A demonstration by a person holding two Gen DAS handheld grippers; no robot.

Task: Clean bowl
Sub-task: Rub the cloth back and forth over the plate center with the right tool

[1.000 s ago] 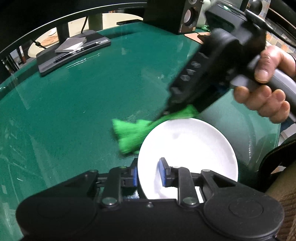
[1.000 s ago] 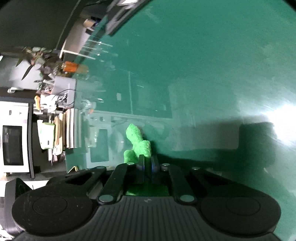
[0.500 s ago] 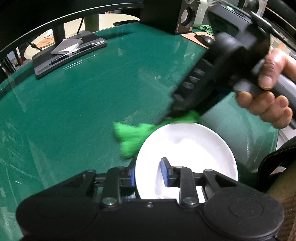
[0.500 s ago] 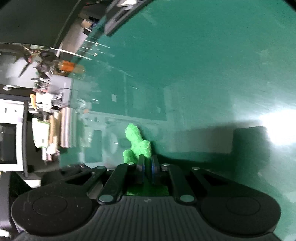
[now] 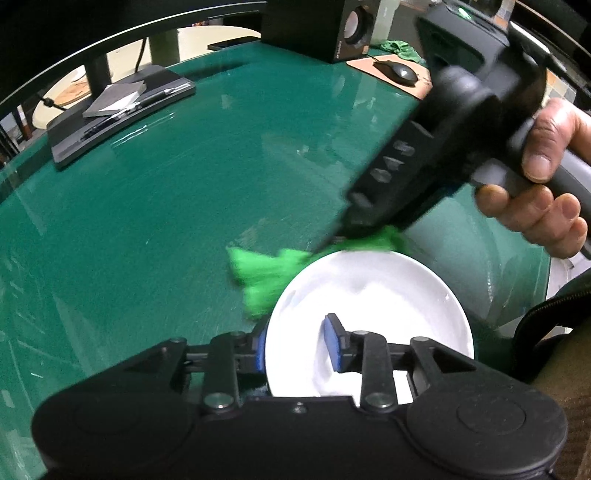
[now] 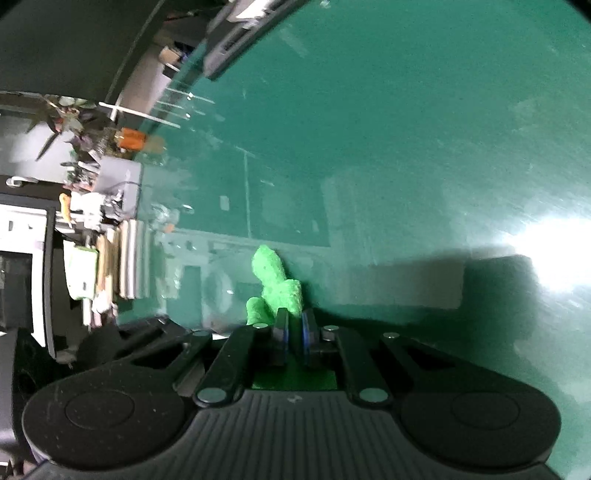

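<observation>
Since the earlier frame the left gripper (image 5: 295, 349) has been loosened on the bowl (image 5: 373, 314): its jaws are opening, and the gap between the blue pads has widened, with the bowl's near rim between them; the left pad looks to be beside the outer wall and the right pad stands clear inside. The bowl itself has barely shifted. It is seen on the green table (image 5: 166, 192), close in front of the left gripper, white and without visible dirt on its inner surface. At its far rim a green cloth (image 5: 266, 273) is draped, partly over the rim and partly on the table to the left. The cloth is pinched by the right gripper (image 6: 294, 325), whose jaws are pressed together on it, and the tool is held by a hand (image 5: 546, 184) at the right edge. Wiping is judged to be largely done or near its end; the cloth has yet to be taken away and the bowl fully released. Farther off, a black tray (image 5: 118, 114), a speaker (image 5: 332, 29) and a mouse (image 5: 397, 72) are seen.
</observation>
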